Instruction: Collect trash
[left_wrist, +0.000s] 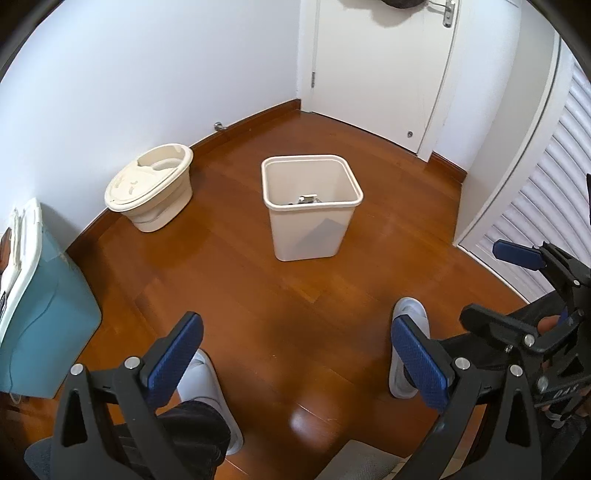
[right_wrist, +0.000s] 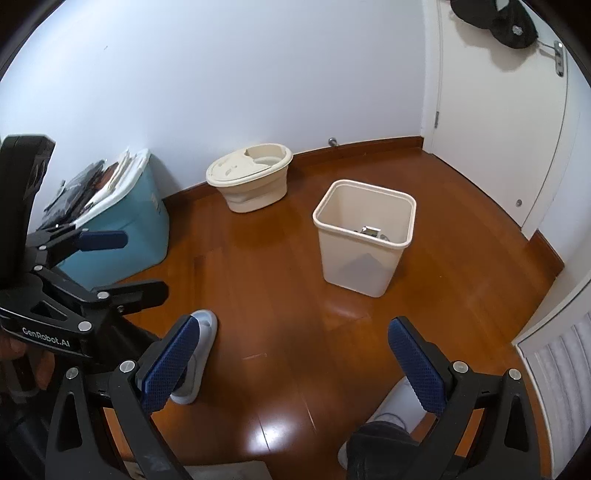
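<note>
A: Status on the hand-held grippers?
B: Left hand-held gripper (left_wrist: 297, 360): jaws spread wide, nothing between the blue pads (left_wrist: 176, 354). Right hand-held gripper (right_wrist: 291, 360): same, spread wide, nothing held. Both are up over the floor (left_wrist: 280, 302), side by side; each shows at the edge of the other's view.

A: Bin?
B: Cream bin (left_wrist: 312, 206) stands upright on the floor ahead of both, well apart from the fingers. No lid on it.

A: Trash?
B: Some trash (left_wrist: 308, 199) lies at the bottom of the bin, grey and metallic-looking. Too small to tell what it is. Seen in the right view too (right_wrist: 371, 232).

A: Anything else around?
B: Beige bucket (left_wrist: 149, 186) with a slotted top against the wall, left of the bin, apart from it. Blue box (right_wrist: 125, 221) with a white lid further left, papers piled on top. White door (left_wrist: 380, 70) behind the bin, shut, something dark hanging at its handle. Louvred panel (left_wrist: 543, 210) on the right. Person's feet in pale slippers (left_wrist: 408, 347) on the floor below the grippers.
</note>
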